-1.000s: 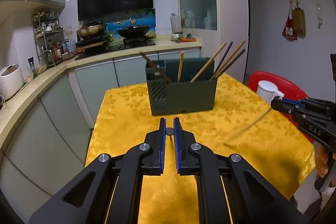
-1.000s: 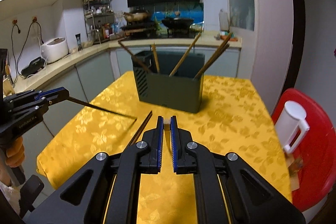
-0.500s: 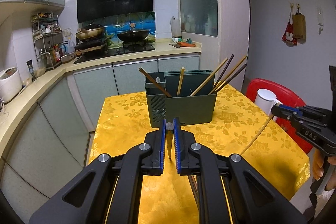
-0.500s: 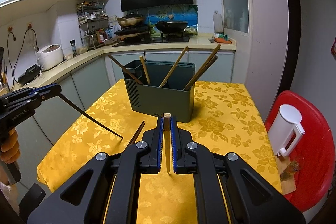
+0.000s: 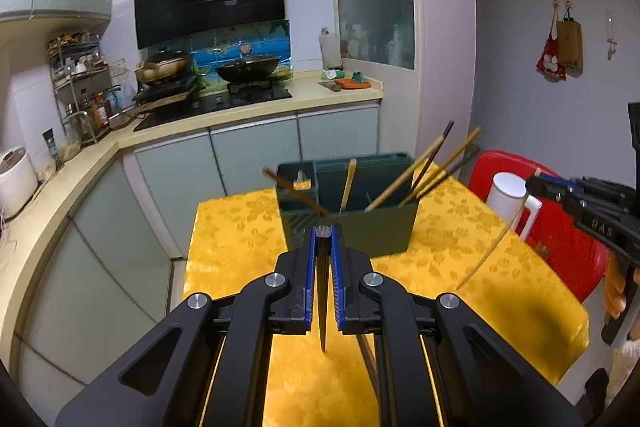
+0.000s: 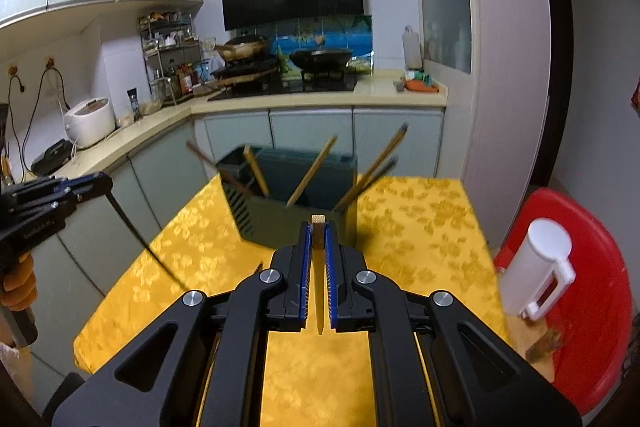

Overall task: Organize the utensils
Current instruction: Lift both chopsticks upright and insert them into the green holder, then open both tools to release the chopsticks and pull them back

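In the left wrist view, the left gripper point(image 5: 323, 247) fills the lower centre of the frame, its jaws drawn narrow and clamped on a dark chopstick point(image 5: 322, 307) that hangs point-down between the blue pads, its tip clear above the yellow table point(image 5: 236, 239). At the right edge of the same frame the right gripper point(image 5: 538, 183) reaches in, holding a pale chopstick point(image 5: 490, 251) that slants down and leftward over the cloth.

In the right wrist view, the right gripper point(image 6: 318, 247) sits at lower centre, jaws likewise nearly closed on the pale chopstick point(image 6: 319, 291), whose square butt end shows just above the pads while the tapered end points down. At the left edge the left gripper point(image 6: 102, 183) carries the dark chopstick point(image 6: 140, 239), angled down toward the centre of the frame.

Just beyond both grippers, at mid-frame, a dark green utensil holder point(image 5: 376, 231) stands on the table with several chopsticks point(image 5: 400, 179) leaning out of it at different angles. Another dark chopstick point(image 5: 368, 359) lies on the cloth, partly hidden under the left gripper. A white jug point(image 6: 536, 271) rests on a red stool point(image 6: 592, 327) at the right.
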`<state>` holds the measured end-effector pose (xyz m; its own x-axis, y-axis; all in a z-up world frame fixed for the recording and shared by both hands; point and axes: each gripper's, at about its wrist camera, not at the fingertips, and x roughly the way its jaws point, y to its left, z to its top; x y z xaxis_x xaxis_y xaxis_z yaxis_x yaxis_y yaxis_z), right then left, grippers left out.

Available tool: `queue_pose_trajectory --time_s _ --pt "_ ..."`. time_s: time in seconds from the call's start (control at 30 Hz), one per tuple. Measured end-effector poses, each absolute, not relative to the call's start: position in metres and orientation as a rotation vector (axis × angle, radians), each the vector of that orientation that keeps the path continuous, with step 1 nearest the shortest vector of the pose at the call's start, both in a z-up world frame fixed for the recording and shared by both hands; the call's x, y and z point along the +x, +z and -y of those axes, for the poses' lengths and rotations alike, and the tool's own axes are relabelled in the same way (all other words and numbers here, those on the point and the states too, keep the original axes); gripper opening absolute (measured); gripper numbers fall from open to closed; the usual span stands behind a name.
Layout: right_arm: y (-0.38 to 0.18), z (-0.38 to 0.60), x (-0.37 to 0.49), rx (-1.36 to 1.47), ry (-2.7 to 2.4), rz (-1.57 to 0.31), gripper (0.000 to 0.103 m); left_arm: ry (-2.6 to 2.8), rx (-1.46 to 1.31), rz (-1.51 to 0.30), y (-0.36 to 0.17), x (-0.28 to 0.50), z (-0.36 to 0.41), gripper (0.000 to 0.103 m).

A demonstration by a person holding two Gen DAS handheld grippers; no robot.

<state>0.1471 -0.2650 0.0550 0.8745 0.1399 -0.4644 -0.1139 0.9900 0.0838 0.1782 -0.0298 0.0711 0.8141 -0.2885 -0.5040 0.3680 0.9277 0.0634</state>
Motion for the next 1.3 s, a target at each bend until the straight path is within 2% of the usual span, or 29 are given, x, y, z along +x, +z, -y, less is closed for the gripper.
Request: queue_pose_trajectory --time_s 0.37,0.8,1.03,1.3 --pt "0.137 0.284 0.196 0.092 0.122 -0.406 0.008 -0.354 0.140 -0.456 0.137 0.229 0.058 0.007" --pt "0.185 0.287 0.225 0.154 0.156 -0.321 0.008 -0.282 0.069 -0.361 0.189 0.287 0.077 0.007" --pt "0.173 0.269 0.260 0.108 0.122 -0.367 0.007 -0.275 0.038 -0.383 0.179 0.313 0.095 0.007" --pt "0.120 0.266 0.304 0.131 0.096 -0.513 0.008 -0.284 0.094 -0.490 0.122 0.334 0.112 0.007"
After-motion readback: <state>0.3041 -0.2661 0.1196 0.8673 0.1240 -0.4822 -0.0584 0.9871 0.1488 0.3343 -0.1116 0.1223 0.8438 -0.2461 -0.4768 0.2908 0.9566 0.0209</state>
